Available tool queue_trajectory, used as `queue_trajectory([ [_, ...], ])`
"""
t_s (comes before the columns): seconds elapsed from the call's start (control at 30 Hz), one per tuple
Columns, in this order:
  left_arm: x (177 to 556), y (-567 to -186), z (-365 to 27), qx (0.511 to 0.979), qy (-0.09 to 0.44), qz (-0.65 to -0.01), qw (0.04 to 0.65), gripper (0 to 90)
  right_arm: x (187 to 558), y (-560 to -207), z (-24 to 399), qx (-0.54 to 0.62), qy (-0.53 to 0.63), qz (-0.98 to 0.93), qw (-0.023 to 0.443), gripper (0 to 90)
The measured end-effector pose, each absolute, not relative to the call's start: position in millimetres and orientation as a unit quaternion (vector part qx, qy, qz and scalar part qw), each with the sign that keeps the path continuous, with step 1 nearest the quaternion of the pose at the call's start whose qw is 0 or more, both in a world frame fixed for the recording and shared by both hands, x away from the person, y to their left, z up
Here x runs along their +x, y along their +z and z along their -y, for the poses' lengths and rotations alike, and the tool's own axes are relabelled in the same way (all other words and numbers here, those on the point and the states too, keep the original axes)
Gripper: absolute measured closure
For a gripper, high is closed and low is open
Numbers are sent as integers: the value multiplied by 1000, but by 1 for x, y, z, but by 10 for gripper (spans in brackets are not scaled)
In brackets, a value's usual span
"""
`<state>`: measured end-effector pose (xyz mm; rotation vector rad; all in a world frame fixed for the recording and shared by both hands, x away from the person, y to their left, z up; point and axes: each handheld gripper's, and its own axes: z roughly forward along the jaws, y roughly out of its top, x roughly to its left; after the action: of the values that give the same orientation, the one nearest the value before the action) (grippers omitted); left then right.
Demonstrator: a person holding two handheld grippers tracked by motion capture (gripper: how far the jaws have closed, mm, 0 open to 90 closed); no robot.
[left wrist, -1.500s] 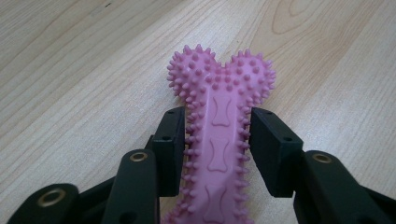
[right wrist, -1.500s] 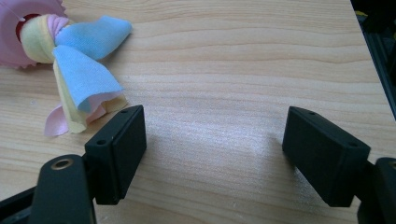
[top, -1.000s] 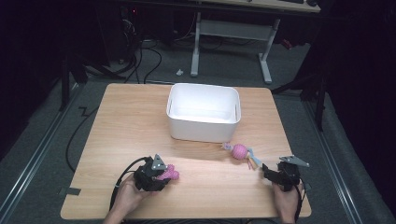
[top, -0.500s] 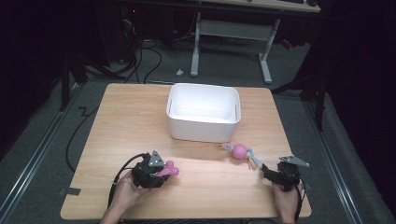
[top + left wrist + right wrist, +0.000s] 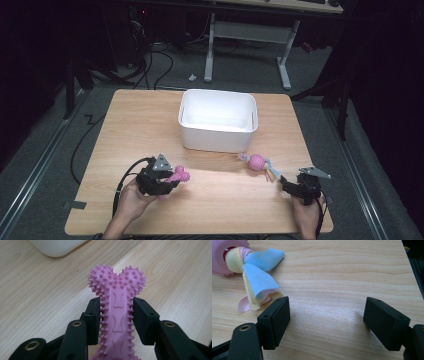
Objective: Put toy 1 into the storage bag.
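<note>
Spanning most of the high view, the wooden table (image 5: 150,125) carries a white bin (image 5: 218,120) toward its far side. Near the front left, the left gripper (image 5: 116,312) clamps the shaft of a pink spiky bone toy (image 5: 116,297) (knobbed end pointing toward the bin). At front right, the right gripper (image 5: 325,322) gapes wide, holding nothing, just beside a pink ball toy with cloth tails (image 5: 258,163).

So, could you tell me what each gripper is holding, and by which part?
The left gripper grips the pink spiky bone toy by its shaft, just below the knobbed end. The right gripper is open and holds nothing.
</note>
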<state>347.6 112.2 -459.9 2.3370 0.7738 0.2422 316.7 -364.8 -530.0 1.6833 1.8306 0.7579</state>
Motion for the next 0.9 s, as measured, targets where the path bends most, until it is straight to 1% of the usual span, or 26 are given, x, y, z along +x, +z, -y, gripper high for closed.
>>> queue_trajectory([
  [0.9,365,-421,-118,881,90,-294,360,596,317,-530,365,623,281,-679,267,216],
])
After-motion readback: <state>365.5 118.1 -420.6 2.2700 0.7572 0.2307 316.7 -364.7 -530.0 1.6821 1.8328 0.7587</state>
